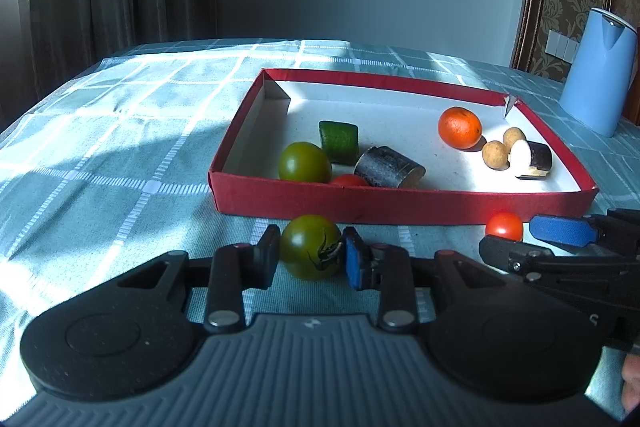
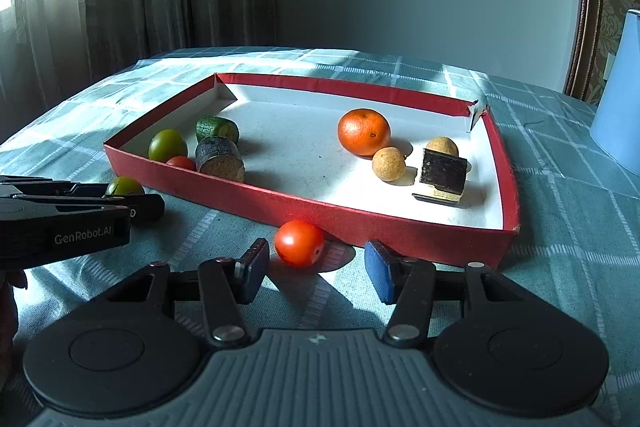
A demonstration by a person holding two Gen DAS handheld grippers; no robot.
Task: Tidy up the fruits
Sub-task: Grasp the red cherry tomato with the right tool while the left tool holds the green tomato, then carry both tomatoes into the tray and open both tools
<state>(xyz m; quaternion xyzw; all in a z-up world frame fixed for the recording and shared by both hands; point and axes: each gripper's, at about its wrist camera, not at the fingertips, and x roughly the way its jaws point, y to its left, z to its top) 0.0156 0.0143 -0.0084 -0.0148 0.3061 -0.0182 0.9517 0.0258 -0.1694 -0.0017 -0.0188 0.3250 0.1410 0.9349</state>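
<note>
Left gripper clamped on green tomato on checked tablecloth just before red tray, right gripper spread wide around red cherry tomato beside same tray wall.

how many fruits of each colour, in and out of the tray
green tomatoes: 2
red tomatoes: 2
orange: 1
tan balls: 2
green chunk: 1
dark chunks: 2
total: 10
</note>
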